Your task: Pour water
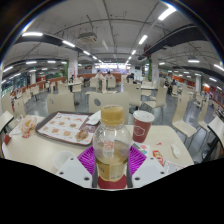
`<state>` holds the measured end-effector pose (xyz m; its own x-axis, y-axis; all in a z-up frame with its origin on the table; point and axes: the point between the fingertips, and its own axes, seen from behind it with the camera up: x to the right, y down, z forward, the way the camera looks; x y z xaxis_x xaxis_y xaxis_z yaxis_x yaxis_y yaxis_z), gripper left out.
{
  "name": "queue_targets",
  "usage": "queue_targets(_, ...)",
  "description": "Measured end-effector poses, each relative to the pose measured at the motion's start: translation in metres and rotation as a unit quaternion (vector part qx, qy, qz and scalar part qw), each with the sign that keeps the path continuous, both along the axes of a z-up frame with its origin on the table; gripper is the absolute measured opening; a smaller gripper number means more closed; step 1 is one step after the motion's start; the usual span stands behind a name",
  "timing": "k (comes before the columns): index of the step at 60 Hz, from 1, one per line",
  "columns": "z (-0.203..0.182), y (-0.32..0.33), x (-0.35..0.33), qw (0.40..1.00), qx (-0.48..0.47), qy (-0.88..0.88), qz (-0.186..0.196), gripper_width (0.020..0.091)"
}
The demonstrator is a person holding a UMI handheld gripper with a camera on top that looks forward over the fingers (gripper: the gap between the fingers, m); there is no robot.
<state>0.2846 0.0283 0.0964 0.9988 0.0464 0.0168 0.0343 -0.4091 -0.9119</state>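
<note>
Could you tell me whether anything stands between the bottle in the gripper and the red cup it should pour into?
Nothing visible does. The bottle is held between the gripper fingers, and the red cup stands just beyond it on the table, slightly to one side, with no object between them.

I hold a clear plastic bottle (113, 138) upright between my jaws, both purple pads (90, 159) pressing its lower body from either side. It has a white screw cap, closed, and a yellowish liquid fills roughly its lower half. Just beyond it and a little to its right, a red paper cup (143, 126) stands upright on the surface (40, 150), near the right edge. I cannot tell what is inside the cup.
</note>
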Motion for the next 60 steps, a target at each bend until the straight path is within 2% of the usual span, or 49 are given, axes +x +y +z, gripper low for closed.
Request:
queue_targets(11, -0.051, -0.018, 0.014, 0.999, -0.032, -0.002, 0.007, 0.0396)
queue_targets(17, -0.046, -0.019, 0.013, 1.000, -0.004, -0.002, 0.007, 0.0397)
queue_targets(22, -0.045, -0.018, 0.013, 1.000, 0.005, 0.005, 0.000, 0.0434)
queue_targets(29, -0.049, -0.020, 0.015, 1.000, -0.016, 0.007, -0.008, 0.0529)
queue_targets(30, -0.050, -0.022, 0.015, 1.000, -0.023, 0.007, -0.011, 0.0556)
queue_targets(34, -0.051, -0.035, 0.010, 0.999, -0.050, 0.011, -0.017, 0.0751)
queue_targets(38, -0.048, -0.050, 0.009, 0.997, -0.069, 0.010, -0.029, 0.0851)
queue_targets(60, 0.030, -0.200, -0.051, 0.986, -0.131, 0.019, -0.100, 0.0850)
